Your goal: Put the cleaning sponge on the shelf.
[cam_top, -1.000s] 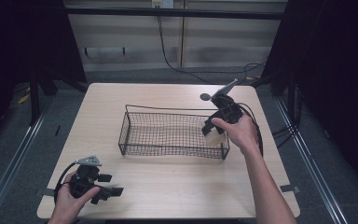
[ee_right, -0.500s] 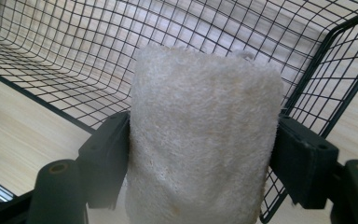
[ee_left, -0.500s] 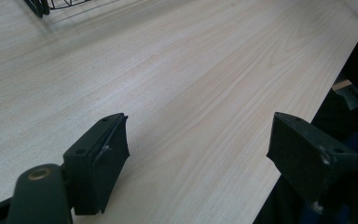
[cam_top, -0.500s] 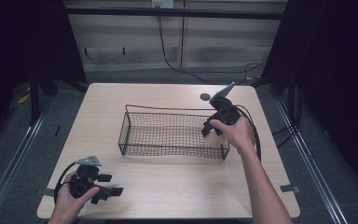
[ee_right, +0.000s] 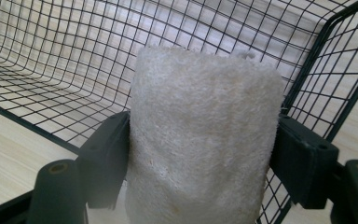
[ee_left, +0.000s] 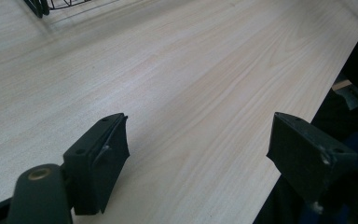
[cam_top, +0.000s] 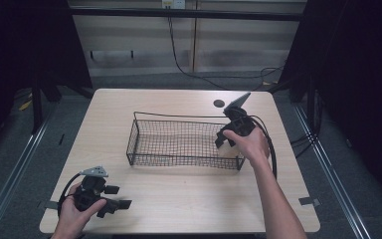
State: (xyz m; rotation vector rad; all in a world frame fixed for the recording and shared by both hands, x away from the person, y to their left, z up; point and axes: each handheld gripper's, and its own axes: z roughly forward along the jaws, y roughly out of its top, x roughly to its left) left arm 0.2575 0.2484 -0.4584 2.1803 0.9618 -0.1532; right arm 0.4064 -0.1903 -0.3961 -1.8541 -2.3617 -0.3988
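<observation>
A black wire basket [cam_top: 179,118] stands in the middle of the light wooden table [cam_top: 179,204]. My right gripper [cam_top: 223,142] hangs over the basket's right end, shut on a white fluffy towel roll [cam_top: 224,149]. In the right gripper view the towel roll [ee_right: 205,135] is pinched between both jaws of the right gripper [ee_right: 200,158], with the basket's mesh [ee_right: 51,60] behind and below it. At the table's front left corner my left gripper [cam_top: 119,196] rests in the hand. Its jaws stand wide apart in the left gripper view [ee_left: 200,149] with bare wood between them.
A small dark round spot [cam_top: 219,103] lies on the table behind the basket's right end. The table's front edge [ee_left: 307,121] runs close by the left gripper. A corner of the basket [ee_left: 42,5] sits far ahead of it. Cables trail on the floor behind the table.
The right gripper has drifted slightly nearer and lower with the towel roll, over the basket's right end. The left gripper has stayed where it was.
</observation>
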